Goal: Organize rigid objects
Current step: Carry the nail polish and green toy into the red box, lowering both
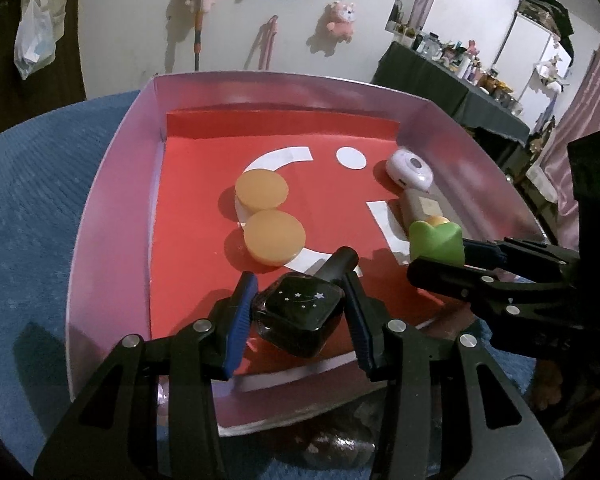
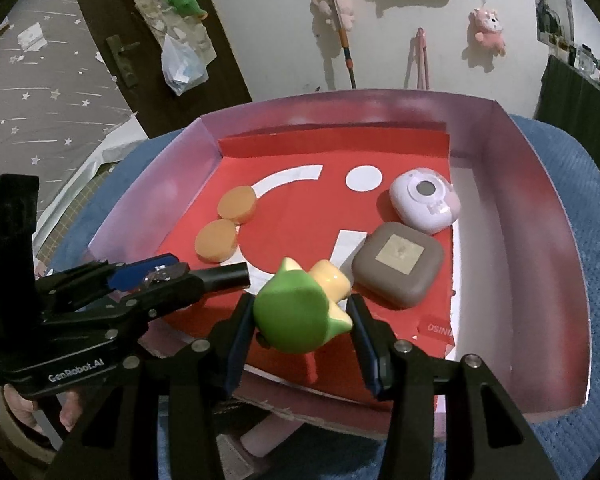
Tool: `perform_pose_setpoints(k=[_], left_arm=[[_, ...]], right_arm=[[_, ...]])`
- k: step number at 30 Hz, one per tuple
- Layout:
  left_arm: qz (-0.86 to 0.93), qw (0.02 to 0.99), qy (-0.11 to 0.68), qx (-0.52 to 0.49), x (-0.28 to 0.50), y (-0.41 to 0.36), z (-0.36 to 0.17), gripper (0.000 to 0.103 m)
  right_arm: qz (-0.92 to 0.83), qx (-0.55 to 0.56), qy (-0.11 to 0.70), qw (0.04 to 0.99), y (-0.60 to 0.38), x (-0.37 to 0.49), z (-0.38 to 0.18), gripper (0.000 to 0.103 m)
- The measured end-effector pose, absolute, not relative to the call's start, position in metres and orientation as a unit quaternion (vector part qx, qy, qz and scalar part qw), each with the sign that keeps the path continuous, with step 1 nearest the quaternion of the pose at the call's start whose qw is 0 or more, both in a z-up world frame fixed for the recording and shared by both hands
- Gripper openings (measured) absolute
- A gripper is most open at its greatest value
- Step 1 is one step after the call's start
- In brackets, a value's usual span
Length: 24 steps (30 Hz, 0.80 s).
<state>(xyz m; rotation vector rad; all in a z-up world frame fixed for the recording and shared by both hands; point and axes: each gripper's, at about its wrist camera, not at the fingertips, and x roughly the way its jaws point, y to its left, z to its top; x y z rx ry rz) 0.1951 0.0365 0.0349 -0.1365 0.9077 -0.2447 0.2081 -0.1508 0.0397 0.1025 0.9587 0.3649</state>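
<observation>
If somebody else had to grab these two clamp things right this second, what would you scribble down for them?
Left gripper: shut on a black bottle, over the near edge of the box.
Right gripper: shut on a green and yellow toy, also over the near edge.
Already in the box: two orange discs, a white round gadget, a brown square case.
Left to do: set down the bottle and toy.

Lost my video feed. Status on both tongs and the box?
Left tongs shut on black bottle. Right tongs shut on green figurine. Both above red box. Nothing blocking.
</observation>
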Motion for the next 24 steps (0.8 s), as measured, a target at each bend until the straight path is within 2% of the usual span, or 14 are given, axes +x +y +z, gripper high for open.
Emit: perform_pose_setpoints(k=[24], left_arm=[[-0.091,0.893,0.438,-0.05,0.211,0.026,0.023,0.041]], right_arm=[[0.125,0.034,0.463,0.877,-0.153,0.226,0.028,0.05]])
